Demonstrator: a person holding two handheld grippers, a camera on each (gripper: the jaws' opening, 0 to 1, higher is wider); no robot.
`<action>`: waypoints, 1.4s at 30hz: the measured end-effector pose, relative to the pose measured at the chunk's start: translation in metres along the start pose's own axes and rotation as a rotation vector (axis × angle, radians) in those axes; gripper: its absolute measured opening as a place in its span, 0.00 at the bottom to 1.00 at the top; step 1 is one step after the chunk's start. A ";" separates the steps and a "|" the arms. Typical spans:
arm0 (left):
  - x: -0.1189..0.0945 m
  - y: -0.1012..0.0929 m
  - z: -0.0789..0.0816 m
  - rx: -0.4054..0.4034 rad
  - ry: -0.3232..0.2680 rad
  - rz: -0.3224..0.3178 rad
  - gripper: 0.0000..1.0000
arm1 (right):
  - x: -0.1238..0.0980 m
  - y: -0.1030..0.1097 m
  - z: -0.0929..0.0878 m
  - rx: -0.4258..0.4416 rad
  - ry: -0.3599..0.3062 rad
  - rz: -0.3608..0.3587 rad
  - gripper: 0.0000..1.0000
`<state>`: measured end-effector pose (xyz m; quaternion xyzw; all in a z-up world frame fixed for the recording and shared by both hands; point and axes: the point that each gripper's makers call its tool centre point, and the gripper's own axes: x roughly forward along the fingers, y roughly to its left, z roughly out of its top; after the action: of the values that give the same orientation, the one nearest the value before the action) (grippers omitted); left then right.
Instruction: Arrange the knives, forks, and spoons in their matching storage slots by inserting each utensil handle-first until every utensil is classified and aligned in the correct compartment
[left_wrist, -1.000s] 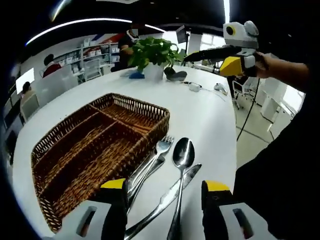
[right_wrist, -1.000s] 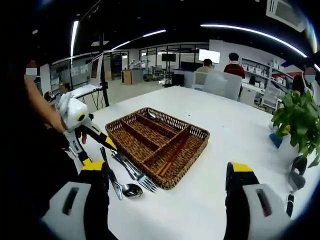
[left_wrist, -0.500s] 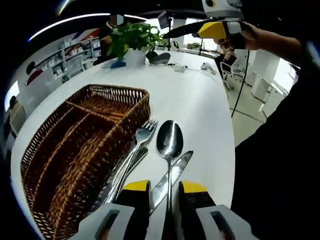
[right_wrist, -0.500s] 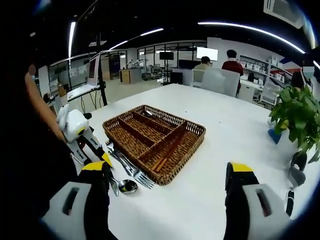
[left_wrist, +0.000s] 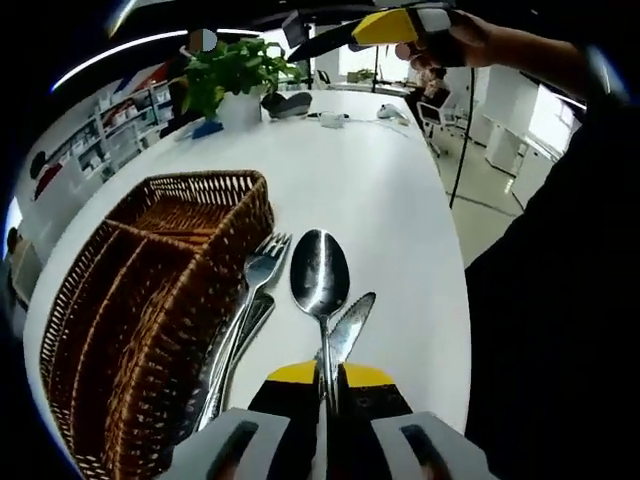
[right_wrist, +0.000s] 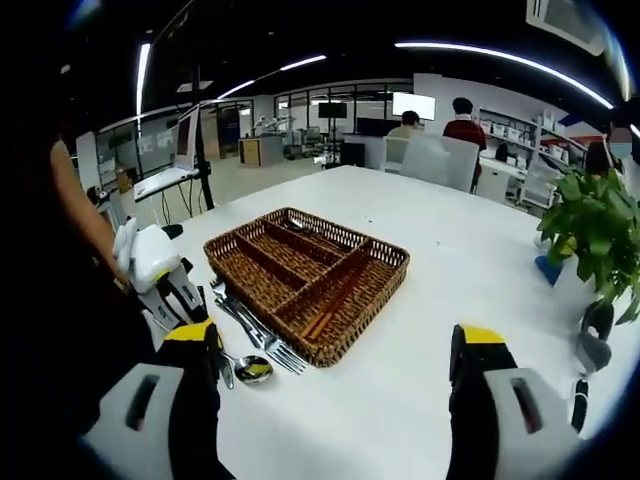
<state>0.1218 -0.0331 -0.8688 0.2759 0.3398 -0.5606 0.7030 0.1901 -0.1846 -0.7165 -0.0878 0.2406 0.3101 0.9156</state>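
Bright ceiling strips, sharp centre — warped edges

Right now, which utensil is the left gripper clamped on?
The spoon: its handle runs down between the closed jaws of the left gripper. The knife lies beside it, and the fork lies against the wicker tray, both ungripped.

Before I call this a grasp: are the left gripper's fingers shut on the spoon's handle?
Yes, in the left gripper view the left gripper has its yellow-tipped fingers pressed together around the handle of the spoon.

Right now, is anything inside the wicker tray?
The wicker tray compartments look bare in both views; the far corners are too small to tell. The spoon, fork and knife lie beside it on the table.
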 end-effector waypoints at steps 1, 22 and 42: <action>0.000 0.000 0.000 0.007 0.002 0.001 0.03 | -0.001 0.000 0.000 0.000 -0.001 0.000 0.98; -0.007 0.008 0.002 0.022 -0.019 0.027 0.00 | 0.013 0.028 -0.026 0.043 0.069 0.072 0.89; -0.002 0.007 0.008 -0.037 -0.040 -0.002 0.11 | 0.019 0.047 -0.042 0.048 0.123 0.107 0.82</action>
<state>0.1296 -0.0367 -0.8619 0.2513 0.3362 -0.5603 0.7140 0.1585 -0.1501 -0.7632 -0.0720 0.3082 0.3466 0.8830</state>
